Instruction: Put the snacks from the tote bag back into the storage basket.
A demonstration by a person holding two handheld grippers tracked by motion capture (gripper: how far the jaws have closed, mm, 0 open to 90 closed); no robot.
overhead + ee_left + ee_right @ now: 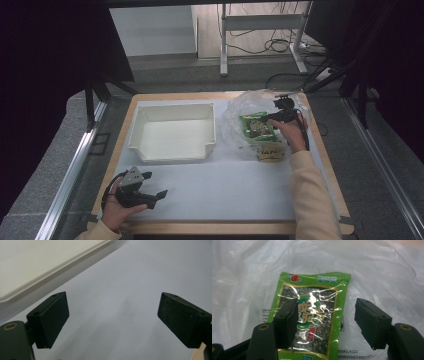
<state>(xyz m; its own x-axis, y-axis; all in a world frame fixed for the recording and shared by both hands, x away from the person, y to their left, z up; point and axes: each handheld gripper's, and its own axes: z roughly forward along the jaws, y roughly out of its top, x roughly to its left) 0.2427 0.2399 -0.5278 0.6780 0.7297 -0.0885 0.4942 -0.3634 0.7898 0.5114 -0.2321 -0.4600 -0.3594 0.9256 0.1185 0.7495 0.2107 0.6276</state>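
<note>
A green seaweed snack packet (312, 315) (257, 127) lies on a crumpled clear plastic bag (374, 272) (245, 112) at the table's right. My right gripper (327, 312) (270, 117) hovers over it with its jaws open. One jaw is above the packet's face and the other is past its right edge, and neither presses on it. A yellow packet (271, 151) lies just nearer than the green one. My left gripper (156, 184) (113, 312) rests near the front left, open, with only white mat between its jaws.
A shallow white tray (145, 150) (37, 265) stands at the middle left of the white mat (225, 185). The wooden table edge (330, 165) runs close to the bag on the right. A sleeved forearm (310, 195) crosses the right front.
</note>
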